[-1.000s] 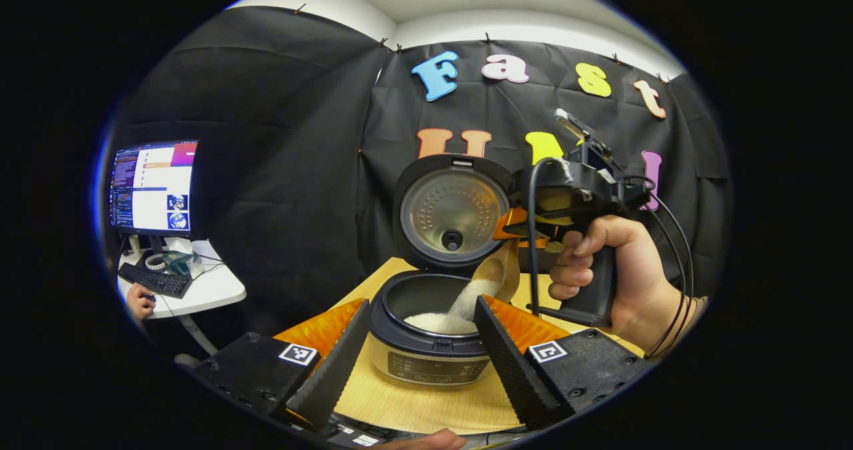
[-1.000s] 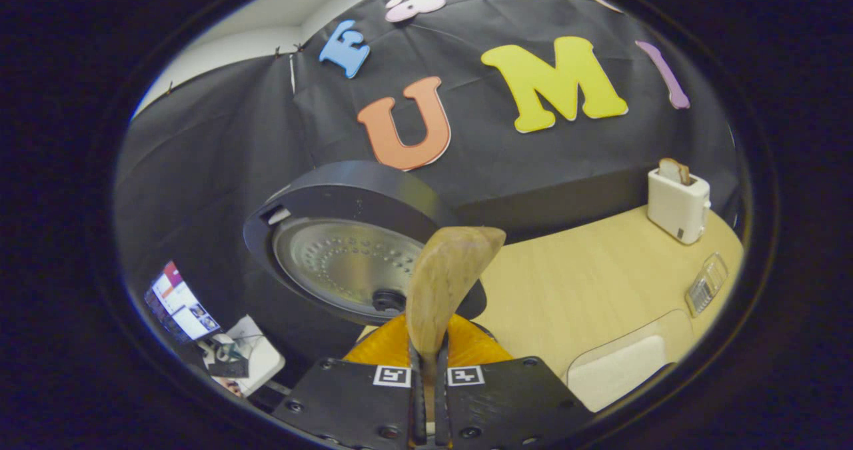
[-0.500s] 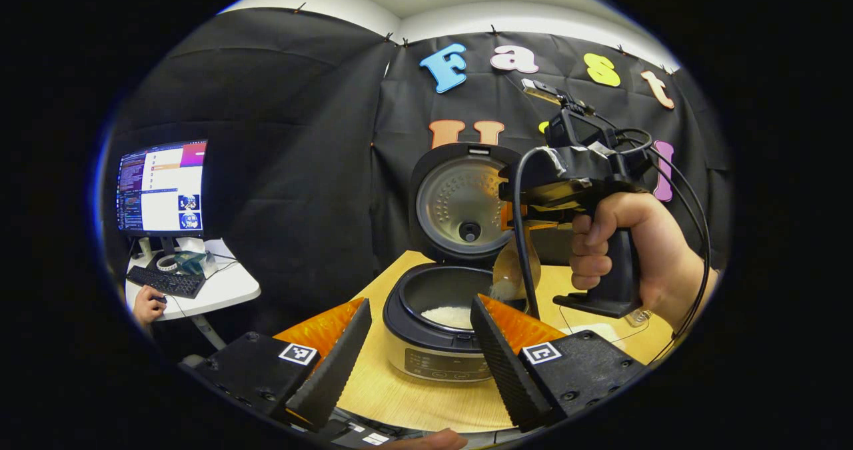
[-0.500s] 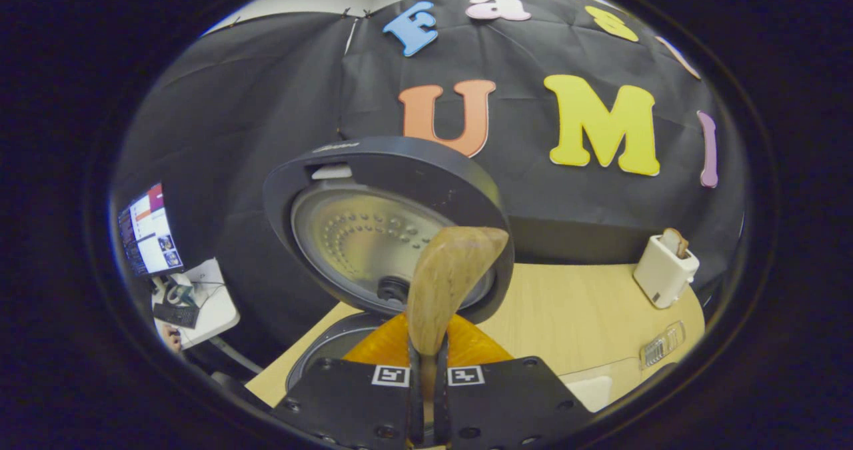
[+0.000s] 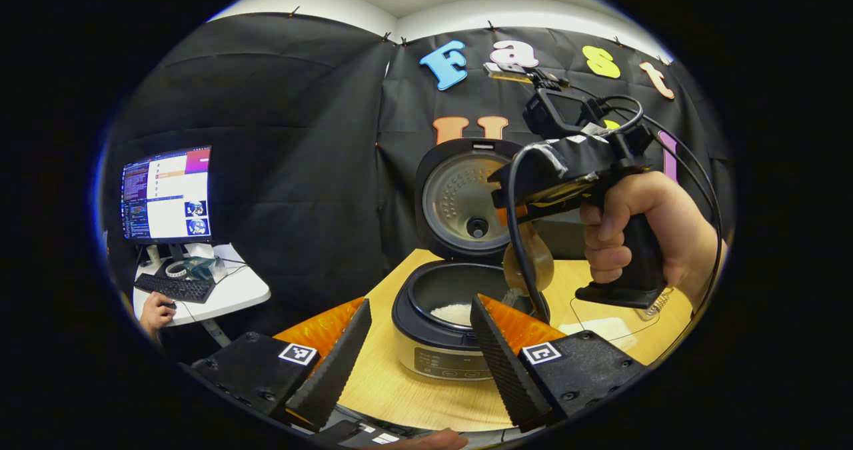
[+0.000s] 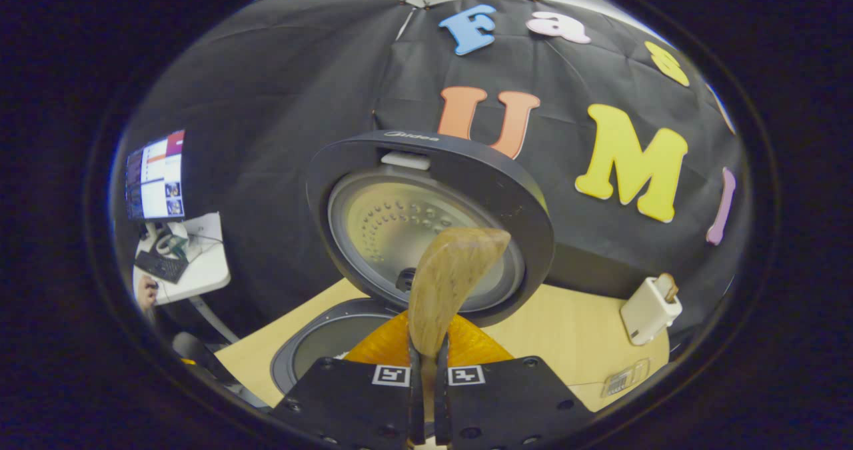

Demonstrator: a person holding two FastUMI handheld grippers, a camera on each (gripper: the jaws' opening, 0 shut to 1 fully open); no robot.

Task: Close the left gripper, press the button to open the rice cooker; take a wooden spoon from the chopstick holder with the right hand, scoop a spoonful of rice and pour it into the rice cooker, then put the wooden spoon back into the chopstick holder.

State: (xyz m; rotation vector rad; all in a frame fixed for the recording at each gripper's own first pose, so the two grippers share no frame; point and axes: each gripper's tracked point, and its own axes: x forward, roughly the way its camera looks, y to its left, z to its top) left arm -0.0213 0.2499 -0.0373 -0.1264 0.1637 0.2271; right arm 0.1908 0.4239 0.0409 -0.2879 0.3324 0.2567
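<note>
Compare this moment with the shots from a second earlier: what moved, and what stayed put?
The right gripper lifted and tipped back from the rice cooker; the wooden spoon, pouring a second ago, now hangs emptied beside the pot's rim. Rice lies in the pot. Unchanged: lid up, spoon clamped in the fingers, left gripper open.

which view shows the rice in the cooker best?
Left gripper view: the rice lies white in the cooker, seen between the open fingers. In the right gripper view the pot opening looks dark, partly behind the fingers; no rice can be made out.
</note>
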